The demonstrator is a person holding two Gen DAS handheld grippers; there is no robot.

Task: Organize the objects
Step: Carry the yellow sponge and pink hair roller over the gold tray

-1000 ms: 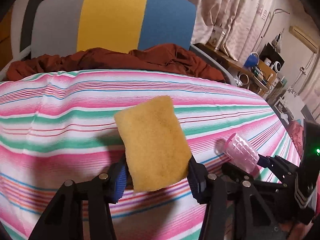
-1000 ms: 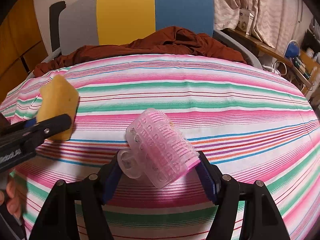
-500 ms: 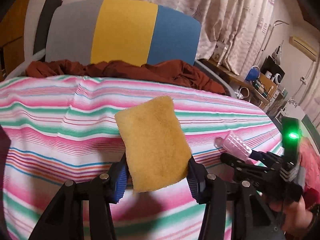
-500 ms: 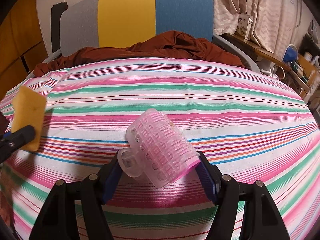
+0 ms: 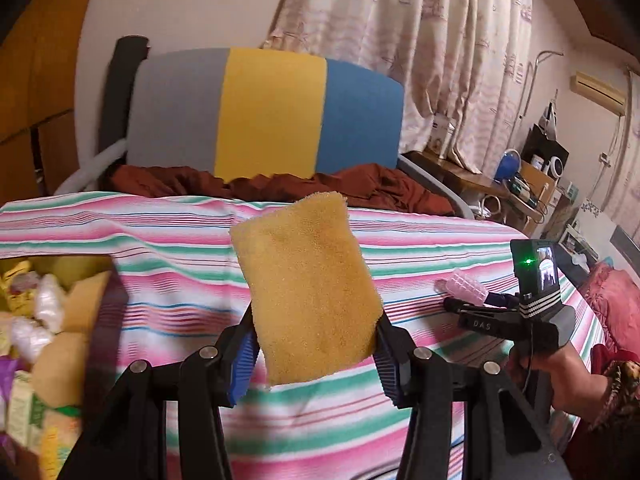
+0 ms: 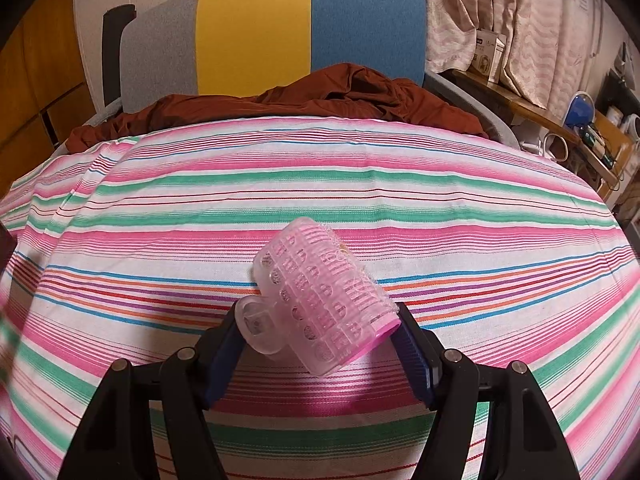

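My left gripper point(image 5: 314, 344) is shut on a yellow sponge point(image 5: 306, 292) and holds it upright in the air above the striped bedcover point(image 5: 400, 264). My right gripper point(image 6: 318, 340) is shut on a pink plastic hair roller point(image 6: 320, 300), held tilted just above the cover. In the left wrist view the right gripper point(image 5: 464, 304) shows at the right with the roller point(image 5: 466, 290) in its tip, a hand behind it.
An open box point(image 5: 44, 332) with several packets and yellow sponges sits at the left edge of the left wrist view. A brown cloth point(image 6: 320, 96) lies at the bed's far end before a grey, yellow and blue headboard point(image 6: 256, 36). A cluttered shelf point(image 5: 520, 188) stands at the right.
My left gripper has swung left and back with the sponge, bringing the box into view. The sponge has left the right wrist view. The right gripper has held still with the roller.
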